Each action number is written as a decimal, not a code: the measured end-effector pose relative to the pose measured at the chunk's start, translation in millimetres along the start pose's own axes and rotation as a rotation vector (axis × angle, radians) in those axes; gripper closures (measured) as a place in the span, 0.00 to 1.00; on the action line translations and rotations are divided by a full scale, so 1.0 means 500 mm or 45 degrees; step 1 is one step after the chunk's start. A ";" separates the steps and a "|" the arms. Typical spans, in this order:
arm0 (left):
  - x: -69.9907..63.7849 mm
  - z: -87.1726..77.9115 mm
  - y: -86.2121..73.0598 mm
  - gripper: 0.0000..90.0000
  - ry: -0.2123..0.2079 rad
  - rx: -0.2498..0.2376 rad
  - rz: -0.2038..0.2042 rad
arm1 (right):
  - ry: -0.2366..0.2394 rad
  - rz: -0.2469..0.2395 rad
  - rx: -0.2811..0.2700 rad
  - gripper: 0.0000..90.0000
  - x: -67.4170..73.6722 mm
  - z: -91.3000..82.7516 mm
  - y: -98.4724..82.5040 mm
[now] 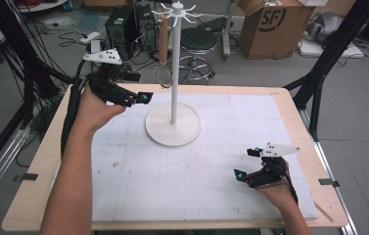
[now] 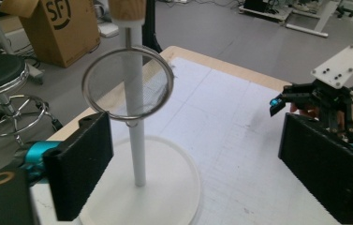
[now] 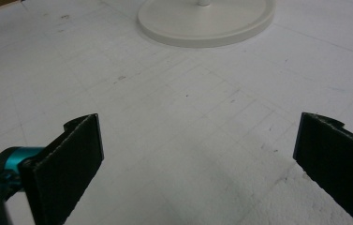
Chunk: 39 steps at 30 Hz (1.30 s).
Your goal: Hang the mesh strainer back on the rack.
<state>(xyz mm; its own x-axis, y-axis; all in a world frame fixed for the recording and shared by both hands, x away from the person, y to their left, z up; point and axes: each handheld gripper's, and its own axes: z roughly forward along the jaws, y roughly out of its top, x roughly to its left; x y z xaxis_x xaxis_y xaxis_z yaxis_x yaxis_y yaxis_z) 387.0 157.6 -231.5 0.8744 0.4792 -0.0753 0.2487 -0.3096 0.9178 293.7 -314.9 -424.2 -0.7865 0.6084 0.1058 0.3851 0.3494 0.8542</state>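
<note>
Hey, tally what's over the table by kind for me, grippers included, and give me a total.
Mesh strainers hanging on the stand: 1
White hook stands: 1
Handheld grippers: 2, the left gripper and the right gripper, each with fingers apart and nothing between them
Total: 4

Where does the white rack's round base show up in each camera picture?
High view: round base, centre of table, right of the left gripper.
Left gripper view: bottom centre, under the hanging strainer.
Right gripper view: top edge.
Shared landmark: the white gridded mat.
</note>
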 end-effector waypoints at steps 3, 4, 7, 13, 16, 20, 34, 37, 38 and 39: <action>-0.007 -0.003 -0.014 0.08 -0.012 -0.008 0.003 | -0.004 0.002 -0.001 0.01 0.001 0.000 0.000; -0.010 -0.003 -0.018 0.07 -0.014 -0.009 0.007 | -0.004 0.002 -0.001 0.01 0.001 0.000 0.000; -0.015 -0.004 -0.030 0.05 -0.023 -0.005 0.007 | -0.004 0.005 -0.001 0.01 0.001 0.000 0.000; -0.026 -0.010 -0.059 0.02 -0.032 -0.018 -0.001 | -0.003 -0.001 0.004 0.01 0.000 0.002 0.000; -0.030 -0.016 -0.075 0.02 -0.030 -0.016 0.001 | -0.003 0.000 0.000 0.01 0.001 0.002 0.000; -0.042 -0.024 -0.097 0.02 -0.045 -0.030 0.011 | -0.003 -0.002 0.001 0.01 0.002 0.001 0.000; -0.098 -0.026 -0.213 0.02 -0.036 -0.014 0.022 | 0.005 -0.004 -0.008 0.01 0.001 -0.002 0.000; -0.106 -0.023 -0.236 0.02 -0.024 0.012 0.019 | 0.004 -0.004 -0.006 0.01 0.000 -0.001 0.000; -0.108 -0.022 -0.242 0.02 -0.022 0.011 0.019 | 0.001 -0.005 -0.003 0.01 0.000 -0.001 0.000; -0.112 -0.023 -0.249 0.02 -0.023 0.002 0.013 | 0.001 -0.006 -0.006 0.01 0.001 -0.002 0.000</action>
<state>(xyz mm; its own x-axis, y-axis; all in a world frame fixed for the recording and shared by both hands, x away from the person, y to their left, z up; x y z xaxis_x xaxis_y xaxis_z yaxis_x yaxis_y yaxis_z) 302.3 178.9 -337.1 0.8842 0.4613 -0.0729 0.2402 -0.3154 0.9181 293.1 -315.4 -423.8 -0.7886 0.6064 0.1019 0.3792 0.3491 0.8569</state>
